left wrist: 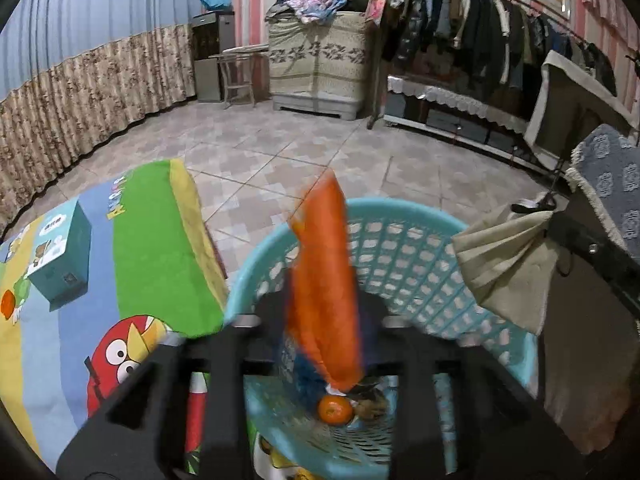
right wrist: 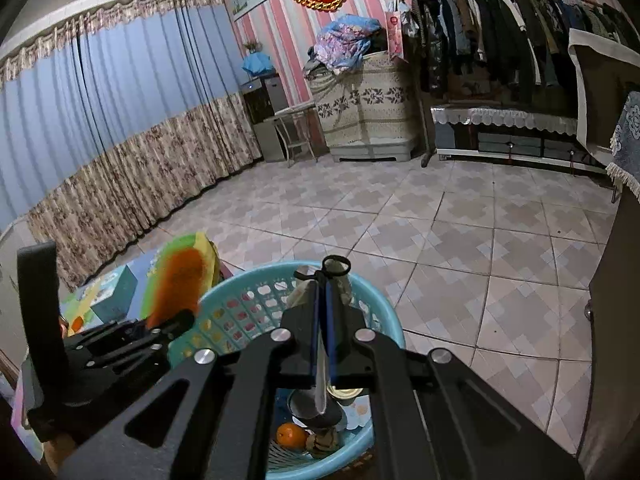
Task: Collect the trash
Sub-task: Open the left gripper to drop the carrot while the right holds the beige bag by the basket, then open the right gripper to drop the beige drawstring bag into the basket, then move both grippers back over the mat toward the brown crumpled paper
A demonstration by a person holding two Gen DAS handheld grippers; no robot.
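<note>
A light-blue plastic basket [left wrist: 420, 240] stands beside a low table; it also shows in the right wrist view [right wrist: 240, 300]. Inside lie an orange fruit [left wrist: 335, 410] and brown scraps [right wrist: 322, 442]. My left gripper [left wrist: 322, 312] is shut on an orange wrapper [left wrist: 324, 280], held upright over the basket. From the right wrist view the left gripper [right wrist: 176, 322] and the wrapper [right wrist: 178, 284] are at the basket's left rim. My right gripper [right wrist: 322, 300] is shut on a beige folded paper with a black clip [right wrist: 336, 270], above the basket; the paper also shows in the left wrist view [left wrist: 508, 268].
A cartoon cloth [left wrist: 152, 248] covers the low table at left, with a teal box [left wrist: 60, 256] on it. Tiled floor [right wrist: 440, 220] stretches ahead to a clothes rack [right wrist: 500, 36] and a covered cabinet [right wrist: 364, 104]. A dark cabinet [right wrist: 612, 300] is at right.
</note>
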